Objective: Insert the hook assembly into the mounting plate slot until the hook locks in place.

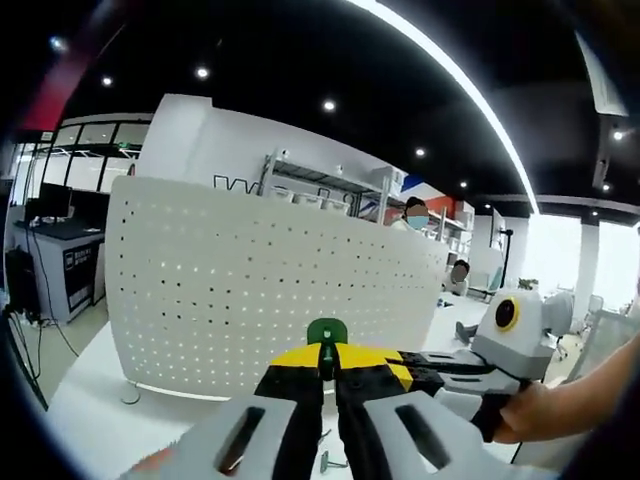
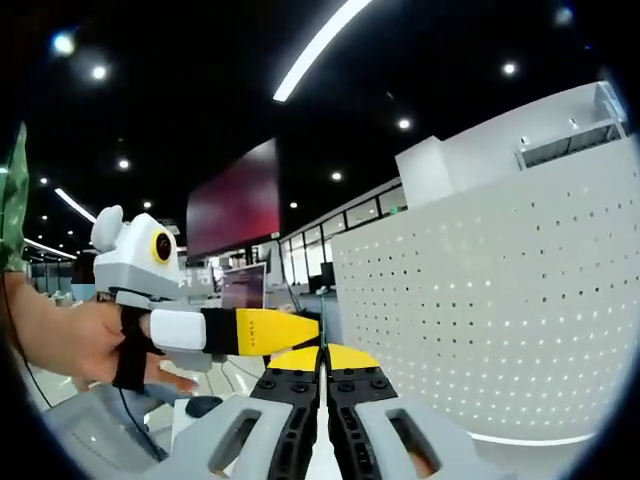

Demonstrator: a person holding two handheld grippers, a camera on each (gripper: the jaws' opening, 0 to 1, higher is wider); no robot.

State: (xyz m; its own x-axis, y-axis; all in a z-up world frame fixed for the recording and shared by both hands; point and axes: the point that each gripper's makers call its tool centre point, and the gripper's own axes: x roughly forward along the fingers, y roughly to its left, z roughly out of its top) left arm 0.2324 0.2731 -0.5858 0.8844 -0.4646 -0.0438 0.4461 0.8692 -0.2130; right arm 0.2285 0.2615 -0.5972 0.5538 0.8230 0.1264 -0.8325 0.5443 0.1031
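The mounting plate is a white perforated board (image 1: 250, 290) standing upright on a white table, just beyond my left gripper (image 1: 328, 352). That gripper's yellow-tipped jaws are shut on the hook assembly (image 1: 327, 330), whose round green head sticks up between them. My right gripper (image 1: 405, 368) reaches in from the right and meets the same spot, held by a hand (image 1: 540, 410). In the right gripper view the board (image 2: 500, 320) fills the right side. The right gripper (image 2: 322, 360) is shut on a thin green part of the hook assembly (image 2: 322, 322). The left gripper (image 2: 290, 330) comes in from the left.
The white table (image 1: 90, 390) runs along the board's foot, with a small loose part (image 1: 333, 462) lying near my jaws. Shelving (image 1: 330, 190) and seated people are behind the board. A desk with monitors (image 1: 50, 215) stands at far left. A large dark-red screen (image 2: 232, 210) hangs beyond.
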